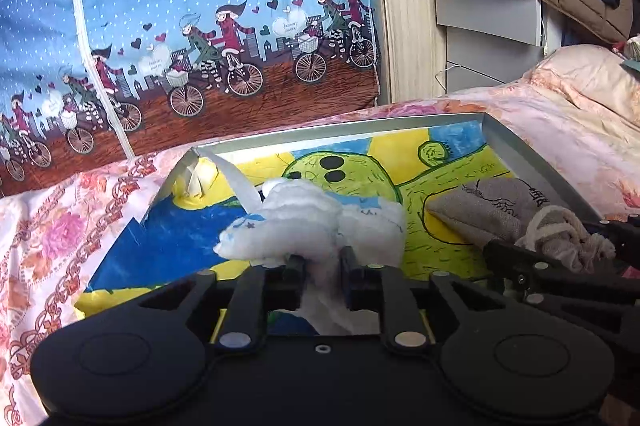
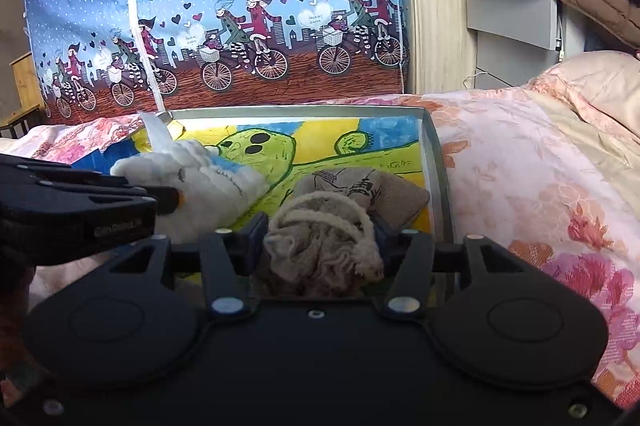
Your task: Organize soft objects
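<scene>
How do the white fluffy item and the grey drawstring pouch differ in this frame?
The white fluffy item is bright white with blue markings; the grey drawstring pouch is dull grey-beige with a cord. The white one is held by the left hand-held gripper, the pouch by the right hand-held gripper. Both are soft and over the painted tray.

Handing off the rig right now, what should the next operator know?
Left tongs: shut on the white fluffy cloth, held over the shallow box.
Right tongs: shut on the gathered mouth of the grey drawstring pouch, whose body lies in the box's right side.
Done: both soft items are at the box on the floral bedspread.
Left: likely release each, then tidy.
</scene>
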The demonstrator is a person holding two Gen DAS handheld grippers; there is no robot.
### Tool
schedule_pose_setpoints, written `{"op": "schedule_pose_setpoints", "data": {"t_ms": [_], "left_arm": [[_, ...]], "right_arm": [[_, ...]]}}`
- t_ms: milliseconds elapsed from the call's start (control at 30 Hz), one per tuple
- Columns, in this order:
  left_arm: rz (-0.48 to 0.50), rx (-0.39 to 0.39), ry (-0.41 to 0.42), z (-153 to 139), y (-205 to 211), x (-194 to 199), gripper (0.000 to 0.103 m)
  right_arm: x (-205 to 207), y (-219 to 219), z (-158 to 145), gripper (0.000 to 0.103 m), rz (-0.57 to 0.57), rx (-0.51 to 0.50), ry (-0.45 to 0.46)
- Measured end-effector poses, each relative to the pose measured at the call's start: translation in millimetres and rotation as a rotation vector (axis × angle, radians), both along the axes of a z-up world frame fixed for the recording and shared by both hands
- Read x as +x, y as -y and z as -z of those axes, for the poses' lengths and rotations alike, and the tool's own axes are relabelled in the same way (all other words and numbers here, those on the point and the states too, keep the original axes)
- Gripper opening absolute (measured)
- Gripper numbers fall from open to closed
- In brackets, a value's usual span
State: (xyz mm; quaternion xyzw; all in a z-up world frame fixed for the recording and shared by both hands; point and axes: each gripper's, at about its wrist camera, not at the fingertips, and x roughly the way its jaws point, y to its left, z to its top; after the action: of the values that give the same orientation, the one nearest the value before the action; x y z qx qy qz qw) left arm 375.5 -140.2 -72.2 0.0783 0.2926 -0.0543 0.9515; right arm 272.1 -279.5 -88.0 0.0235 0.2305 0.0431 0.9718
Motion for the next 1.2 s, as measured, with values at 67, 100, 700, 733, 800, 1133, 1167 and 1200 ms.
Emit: {"op": "schedule_pose_setpoints", "data": {"t_ms": [67,100,700,733,800,1133,1167,1200], "left_arm": [[0.001,-0.021,-0.004,-4.7,-4.0,-4.2,0.033],[0.004,-0.027,-0.004,-7.2,-5.6,-7.1,0.035],[-0.104,-0.13,0.23,-93.8,-66.2,-121.8,0.088],[-0.113,-0.142,0.253,-99.1,-71.4,-133.4,0.092],[-0.122,-0.158,0.291,-107.8,-78.8,-153.3,0.098],[-0.184,-0.217,0.358,-128.5,-117.4,-254.6,0.102],[-0.191,-0.222,0.358,-128.9,-121.1,-263.9,0.102],[-0.193,-0.228,0.357,-129.2,-124.6,-272.2,0.102]], "right_arm": [[-1.8,0.9,-8.4,0.071,-0.005,0.003,0.007],[-2.6,-1.1,-10.1,0.074,-0.007,-0.001,0.016],[-89.5,-0.2,-101.4,0.103,0.024,0.063,0.168],[-97.0,-0.4,-104.9,0.103,0.021,0.064,0.184],[-113.5,-1.8,-113.5,0.103,0.018,0.07,0.219],[-206.3,-18.3,-121.5,0.103,0.079,0.078,0.353],[-216.9,-20.4,-120.4,0.103,0.092,0.073,0.368],[-229.5,-23.9,-119.1,0.103,0.102,0.069,0.386]]}}
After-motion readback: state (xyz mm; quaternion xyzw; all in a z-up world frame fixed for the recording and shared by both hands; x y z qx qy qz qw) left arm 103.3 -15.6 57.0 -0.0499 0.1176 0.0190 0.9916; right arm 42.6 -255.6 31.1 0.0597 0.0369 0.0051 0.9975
